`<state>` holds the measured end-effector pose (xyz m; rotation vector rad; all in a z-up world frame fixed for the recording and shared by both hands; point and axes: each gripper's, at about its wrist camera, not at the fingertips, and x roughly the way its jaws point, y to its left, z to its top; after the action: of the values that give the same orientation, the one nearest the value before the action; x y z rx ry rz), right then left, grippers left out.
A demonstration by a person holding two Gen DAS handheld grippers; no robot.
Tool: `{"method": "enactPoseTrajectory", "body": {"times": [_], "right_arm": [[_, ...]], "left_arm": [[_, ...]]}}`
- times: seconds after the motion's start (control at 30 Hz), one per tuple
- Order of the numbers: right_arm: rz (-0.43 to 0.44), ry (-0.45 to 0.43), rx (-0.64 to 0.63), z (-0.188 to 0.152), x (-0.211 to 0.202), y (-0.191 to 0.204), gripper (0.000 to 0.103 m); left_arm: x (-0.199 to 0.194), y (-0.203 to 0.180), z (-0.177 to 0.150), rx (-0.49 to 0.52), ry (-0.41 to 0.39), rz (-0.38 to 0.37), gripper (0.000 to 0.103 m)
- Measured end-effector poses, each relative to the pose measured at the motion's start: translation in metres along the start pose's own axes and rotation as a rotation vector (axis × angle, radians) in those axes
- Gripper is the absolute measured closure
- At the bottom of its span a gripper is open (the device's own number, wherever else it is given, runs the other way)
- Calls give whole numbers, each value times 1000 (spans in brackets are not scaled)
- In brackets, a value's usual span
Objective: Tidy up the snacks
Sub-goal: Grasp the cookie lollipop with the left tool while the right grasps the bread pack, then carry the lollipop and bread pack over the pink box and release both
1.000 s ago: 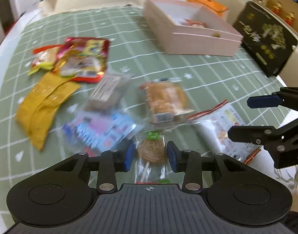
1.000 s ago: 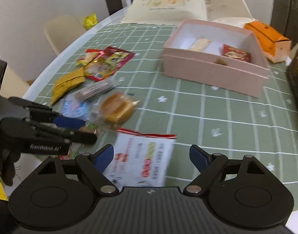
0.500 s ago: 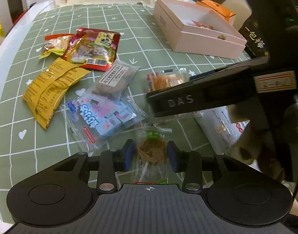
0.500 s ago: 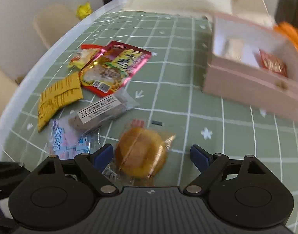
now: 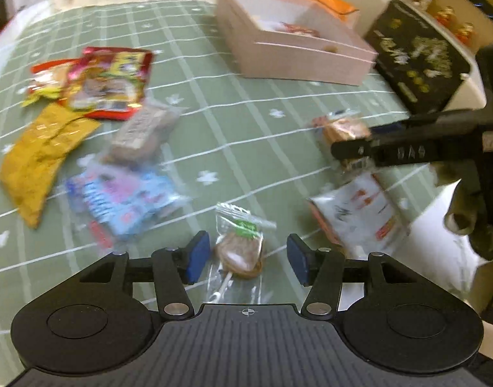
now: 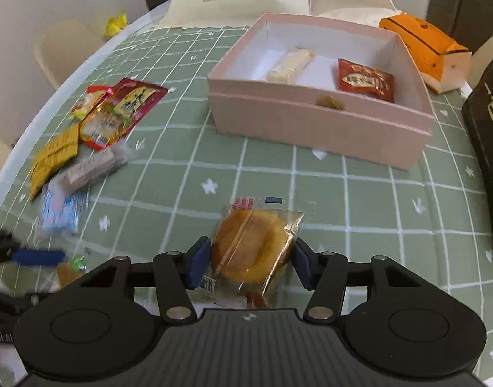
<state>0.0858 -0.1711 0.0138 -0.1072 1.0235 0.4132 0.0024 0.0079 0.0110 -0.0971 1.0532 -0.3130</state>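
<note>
My right gripper (image 6: 251, 266) is shut on a wrapped round golden cake (image 6: 253, 251) and holds it over the green tablecloth. The cake also shows in the left wrist view (image 5: 343, 132), clamped by the right gripper (image 5: 353, 148). My left gripper (image 5: 248, 258) is open around a brown lollipop in a clear wrapper (image 5: 240, 251) that lies on the cloth. The pink open box (image 6: 320, 129) stands beyond, with a pale bar (image 6: 290, 64) and a red packet (image 6: 366, 79) inside.
Loose snacks lie at left: red packet (image 5: 109, 82), yellow packet (image 5: 43, 151), grey bar (image 5: 143, 129), blue-pink packet (image 5: 124, 196). A white packet (image 5: 359, 213) lies at right. A black box (image 6: 488, 161) and orange carton (image 6: 424, 50) stand at right.
My left gripper opened and let go of the lollipop, which now lies on the cloth. My right gripper closed on the round cake and carried it right, toward the pink box.
</note>
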Motion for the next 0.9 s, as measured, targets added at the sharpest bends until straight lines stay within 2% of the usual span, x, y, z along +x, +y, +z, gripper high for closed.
{"method": "enactPoseTrajectory", "body": {"times": [0.07,0.1,0.17,0.3,0.37,0.4,0.43,0.5,0.53,0.63,0.7,0.77,0.9], "right_arm": [[-26,-5,-11,-10,-5,-5,33],[-44,-10,-4,-14,-5,-8,23],[-63,-10,32,-17,-3,-11,20],[-45,-15,111,-17,0,-10,19],[-56,-22,99,-15,4,-1,23],[-88,-21,72,-13,6,5,41],[-129,-24,31,-11,6,12,46],[-110,-23,9,-9,2,15,47],[-90,-28,14,-10,-2,14,47],[-84,-44,8,-14,-16,13,47],[-89,-52,16,-16,-24,9,47],[-101,-59,29,-17,-34,1,47],[-116,-109,90,-17,-62,-21,47]], "left_arm": [[4,-6,3,20,-9,-1,45],[6,-11,4,38,-5,11,45],[7,-17,3,85,4,31,45],[3,-20,-2,127,39,36,45],[1,-20,-4,143,61,35,45],[1,-20,-4,149,70,32,45],[1,-19,-4,153,73,30,46],[1,-20,-3,159,74,37,52],[1,-20,-2,162,71,52,59],[2,-16,0,131,58,49,62],[0,-11,7,89,65,5,62],[-15,-9,24,52,0,-76,63],[-56,-20,91,64,-231,-112,62]]}}
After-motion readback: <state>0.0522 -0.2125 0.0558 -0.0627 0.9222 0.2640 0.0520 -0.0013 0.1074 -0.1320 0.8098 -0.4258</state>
